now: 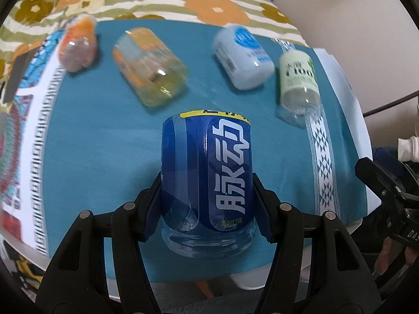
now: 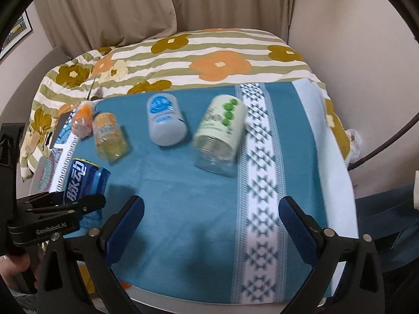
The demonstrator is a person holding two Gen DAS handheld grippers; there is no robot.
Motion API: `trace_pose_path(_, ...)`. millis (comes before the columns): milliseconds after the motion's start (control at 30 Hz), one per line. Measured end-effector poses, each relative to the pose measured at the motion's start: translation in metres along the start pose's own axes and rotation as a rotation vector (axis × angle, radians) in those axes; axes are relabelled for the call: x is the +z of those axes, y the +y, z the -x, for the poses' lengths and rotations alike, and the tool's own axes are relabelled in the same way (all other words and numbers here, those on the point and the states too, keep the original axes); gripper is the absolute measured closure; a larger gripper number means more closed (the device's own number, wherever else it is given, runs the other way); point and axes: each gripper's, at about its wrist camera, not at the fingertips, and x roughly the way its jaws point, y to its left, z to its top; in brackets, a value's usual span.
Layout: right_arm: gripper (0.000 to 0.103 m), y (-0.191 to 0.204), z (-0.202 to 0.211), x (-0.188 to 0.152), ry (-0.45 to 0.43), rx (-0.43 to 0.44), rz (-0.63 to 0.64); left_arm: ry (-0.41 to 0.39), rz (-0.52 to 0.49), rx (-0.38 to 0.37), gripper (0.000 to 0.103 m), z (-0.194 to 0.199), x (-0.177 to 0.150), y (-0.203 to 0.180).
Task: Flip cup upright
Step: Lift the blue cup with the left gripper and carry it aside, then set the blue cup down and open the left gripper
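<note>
Left gripper [image 1: 207,196] clenched on the blue-labelled cup [image 1: 207,180], right gripper [image 2: 210,217] released beside it: advise rotating slowly, keeping grip mid-body.

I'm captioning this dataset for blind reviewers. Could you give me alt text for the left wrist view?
The left gripper has its jaws shut on a blue-labelled cut bottle cup above a teal cloth. Beyond it lie four more cups on their sides: two orange, one white and blue, one pale green.
</note>
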Motion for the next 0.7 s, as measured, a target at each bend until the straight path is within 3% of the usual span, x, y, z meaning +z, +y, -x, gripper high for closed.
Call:
trace_pose_path(400,0.001,-0.033,-0.009,-0.022,0.036,0.011,-0.022,0.007,0.023,0.025,0.038,-0.029,-0.005,-0.012)
trace_pose_path(467,0.001,-0.036,-0.01,-0.023,0.037,0.012,-0.025,0.013,0.022,0.036,0.029,-0.031,-0.006,-0.013)
trace_pose_path(500,0.001,-0.037,-0.011,-0.024,0.038,0.012,-0.026,0.008,0.023,0.044,0.015,-0.03,-0.006,-0.013)
trace_pose_path(567,0.001,-0.039,-0.01,-0.024,0.036,0.013,-0.027,-0.011,0.028,0.047,0.003,-0.027,-0.006,-0.013)
trace_pose_path(700,0.001,-0.04,-0.009,-0.023,0.029,0.013,-0.026,-0.017,0.024,0.054,0.003,-0.025,-0.005,-0.015)
